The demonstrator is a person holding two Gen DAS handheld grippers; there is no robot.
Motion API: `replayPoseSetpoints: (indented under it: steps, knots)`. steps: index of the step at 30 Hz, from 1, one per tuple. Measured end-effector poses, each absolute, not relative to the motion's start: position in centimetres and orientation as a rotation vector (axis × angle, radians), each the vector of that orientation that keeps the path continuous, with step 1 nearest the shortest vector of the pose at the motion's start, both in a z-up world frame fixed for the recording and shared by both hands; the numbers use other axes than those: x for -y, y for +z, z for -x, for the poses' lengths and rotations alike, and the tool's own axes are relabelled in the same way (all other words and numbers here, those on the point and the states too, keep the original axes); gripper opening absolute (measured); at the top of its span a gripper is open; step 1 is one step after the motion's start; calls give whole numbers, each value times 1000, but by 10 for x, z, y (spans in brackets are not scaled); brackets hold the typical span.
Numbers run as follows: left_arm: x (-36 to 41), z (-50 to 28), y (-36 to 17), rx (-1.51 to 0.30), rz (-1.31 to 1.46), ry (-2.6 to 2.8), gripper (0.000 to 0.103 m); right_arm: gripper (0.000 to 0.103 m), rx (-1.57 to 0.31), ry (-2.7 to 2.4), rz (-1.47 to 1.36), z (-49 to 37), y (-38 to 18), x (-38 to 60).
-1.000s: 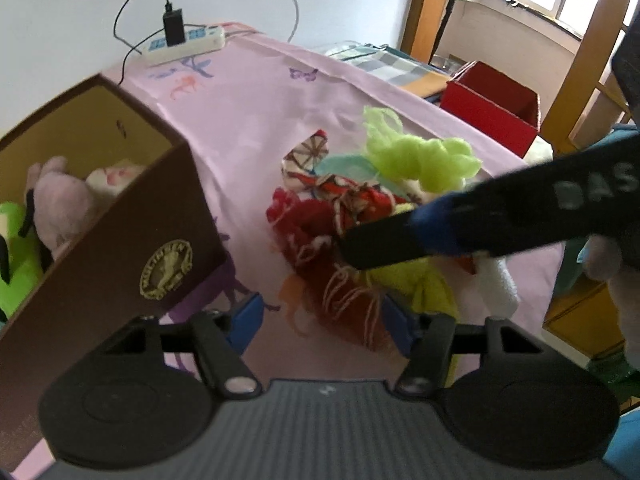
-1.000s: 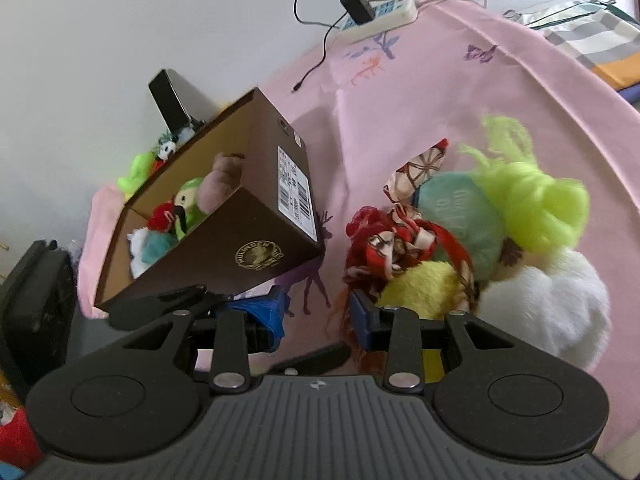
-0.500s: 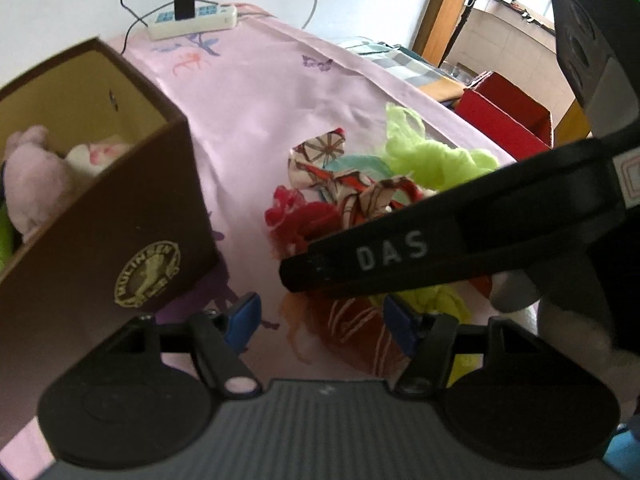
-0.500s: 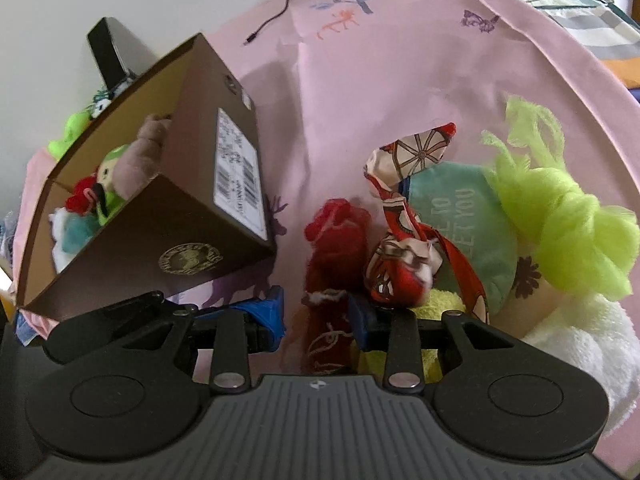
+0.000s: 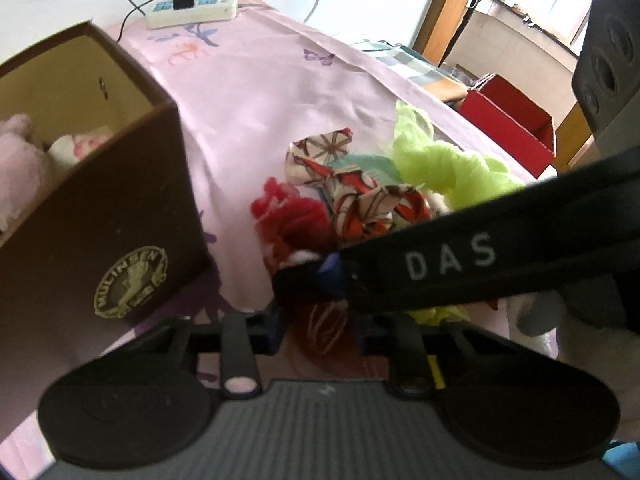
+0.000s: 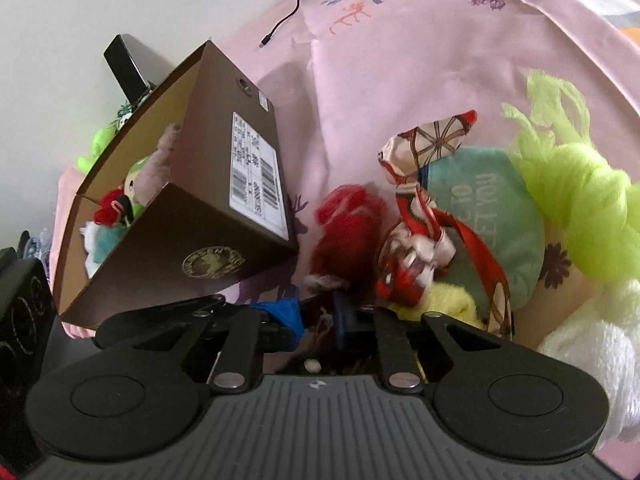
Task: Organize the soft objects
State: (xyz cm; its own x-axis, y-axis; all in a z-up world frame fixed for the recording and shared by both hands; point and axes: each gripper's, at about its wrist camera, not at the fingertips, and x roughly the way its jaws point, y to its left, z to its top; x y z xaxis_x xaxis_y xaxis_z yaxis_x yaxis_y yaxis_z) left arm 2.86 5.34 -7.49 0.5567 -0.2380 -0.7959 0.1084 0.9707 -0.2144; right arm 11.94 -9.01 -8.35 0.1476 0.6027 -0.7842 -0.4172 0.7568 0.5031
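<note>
Both grippers' fingers (image 5: 276, 328) pinch the red yarn tangle (image 5: 296, 224) (left pair closing) on pink tablecloth (image 5: 260, 80).

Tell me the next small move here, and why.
Probably lift both grippers straight up a little: the right gripper is shut on the red fringed cloth, the left gripper has jaws closing on it, and it lies against the toy pile beside the brown shoebox.
</note>
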Motion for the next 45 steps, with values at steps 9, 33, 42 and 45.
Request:
replayPoseSetpoints:
  steps: [9, 33, 42, 45]
  knots:
    - [-48, -7, -54, -901, 107, -228, 17, 0, -1179, 801, -234, -103, -64, 103]
    - [-51, 30, -65, -913, 17, -172, 63, 8, -1248, 727, -176, -82, -72, 96]
    - [-41, 10, -73, -919, -35, -168, 52, 13, -1300, 618, -198, -95, -99, 83]
    - [-42, 5, -77, -945, -20, -194, 32, 12, -1282, 620, -218, -95, -101, 83]
